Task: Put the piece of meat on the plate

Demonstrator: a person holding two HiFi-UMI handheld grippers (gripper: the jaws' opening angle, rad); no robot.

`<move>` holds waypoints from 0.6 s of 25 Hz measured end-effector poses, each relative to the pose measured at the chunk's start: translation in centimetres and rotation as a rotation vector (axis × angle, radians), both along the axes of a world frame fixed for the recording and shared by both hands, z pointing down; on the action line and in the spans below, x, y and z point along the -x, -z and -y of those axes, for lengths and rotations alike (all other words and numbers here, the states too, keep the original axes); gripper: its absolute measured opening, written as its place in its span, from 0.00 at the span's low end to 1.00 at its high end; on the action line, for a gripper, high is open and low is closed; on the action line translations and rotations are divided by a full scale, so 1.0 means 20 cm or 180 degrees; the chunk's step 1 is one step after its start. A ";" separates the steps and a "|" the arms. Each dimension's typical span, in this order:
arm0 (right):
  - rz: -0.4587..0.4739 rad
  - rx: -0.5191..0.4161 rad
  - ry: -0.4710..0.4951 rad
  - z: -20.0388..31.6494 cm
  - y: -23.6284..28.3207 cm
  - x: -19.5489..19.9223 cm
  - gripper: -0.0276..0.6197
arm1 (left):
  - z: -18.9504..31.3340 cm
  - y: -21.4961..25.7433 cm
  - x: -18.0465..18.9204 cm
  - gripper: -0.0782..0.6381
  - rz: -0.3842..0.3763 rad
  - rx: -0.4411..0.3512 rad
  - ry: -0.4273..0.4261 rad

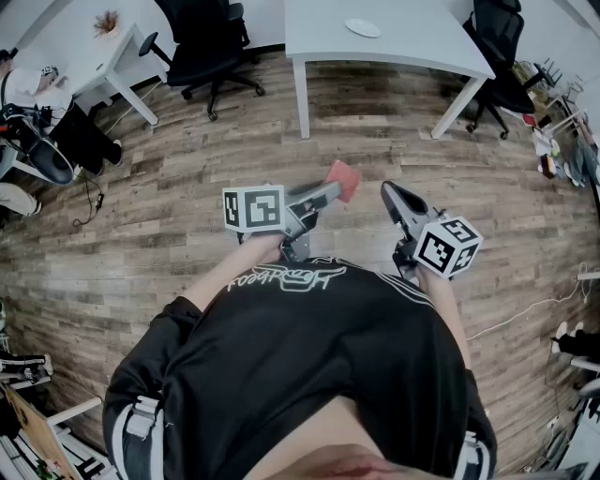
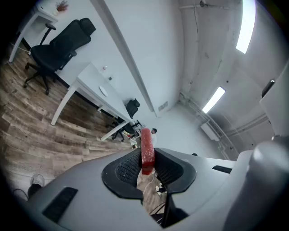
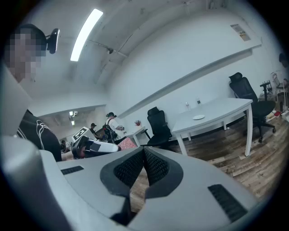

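While the person stood on the wooden floor [image 1: 187, 187] with both tools held out in front of the body, the left gripper [image 1: 330, 191] was clamped on the piece of meat [image 1: 343, 180]. In the left gripper view, the left gripper [image 2: 146, 159] had its two ribbed pads [image 2: 128, 168] partly drawn in, pinching the flat red slab [image 2: 147, 151] from both sides. The slab stood on edge between them, its upper end rising past the pad tips. The right gripper [image 1: 390, 194] was held just beside the left one, apart from it and touching nothing. In the right gripper view, the right gripper [image 3: 143, 153] had its dark pads [image 3: 128, 169] pressed together at the tips, with nothing between them. That same view caught the left gripper off to the side, the reddish meat [image 3: 128, 143] showing at its front. The plate [image 1: 363, 28] lay on the white table [image 1: 412, 47] well ahead of the person, far from both tools, and the meat was up in the air over the floor, not near it. From the right gripper view the plate [image 3: 198, 117] sat near the middle of the tabletop [image 3: 223, 109]. A black office chair [image 1: 211, 42] stood to the left of that table.
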State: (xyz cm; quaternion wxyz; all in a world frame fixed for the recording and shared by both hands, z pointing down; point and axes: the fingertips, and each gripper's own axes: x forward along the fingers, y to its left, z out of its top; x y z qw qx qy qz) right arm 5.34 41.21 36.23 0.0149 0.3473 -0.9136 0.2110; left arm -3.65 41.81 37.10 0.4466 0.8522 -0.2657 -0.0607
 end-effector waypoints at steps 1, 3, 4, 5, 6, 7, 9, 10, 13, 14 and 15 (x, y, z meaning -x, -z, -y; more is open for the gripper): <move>-0.0007 0.0003 -0.0001 0.01 0.00 0.00 0.05 | 0.00 0.00 0.00 0.23 0.0008 0.0005 -0.0001; -0.0018 0.0014 -0.0002 0.01 0.00 0.00 0.05 | 0.01 0.01 0.00 0.23 0.0023 0.0016 -0.0002; -0.0021 0.0021 -0.0002 0.02 0.00 0.00 0.05 | 0.01 0.01 0.00 0.23 0.0030 0.0020 -0.0003; -0.0018 0.0027 -0.0002 0.02 0.00 0.00 0.05 | 0.01 0.01 0.00 0.23 0.0038 0.0020 -0.0004; -0.0009 0.0032 -0.0003 0.02 -0.01 -0.01 0.05 | 0.01 0.00 0.00 0.23 0.0048 0.0019 -0.0006; 0.0002 0.0038 -0.0004 0.02 -0.01 -0.01 0.05 | 0.01 0.00 -0.01 0.23 0.0058 0.0017 -0.0009; 0.0017 0.0049 -0.0010 0.01 -0.02 -0.02 0.05 | 0.01 -0.01 -0.02 0.23 0.0067 0.0024 -0.0017; 0.0017 0.0051 -0.0014 0.01 -0.03 -0.02 0.05 | 0.01 -0.01 -0.02 0.23 0.0066 0.0029 -0.0021; 0.0016 0.0069 -0.0047 0.01 -0.03 -0.06 0.05 | 0.01 -0.01 -0.06 0.23 0.0052 0.0031 -0.0036; 0.0018 0.0080 -0.0067 0.02 -0.04 -0.08 0.05 | 0.01 -0.01 -0.07 0.23 0.0049 0.0031 -0.0041; 0.0020 0.0089 -0.0089 0.02 -0.04 -0.09 0.05 | 0.01 -0.01 -0.08 0.23 0.0048 0.0037 -0.0046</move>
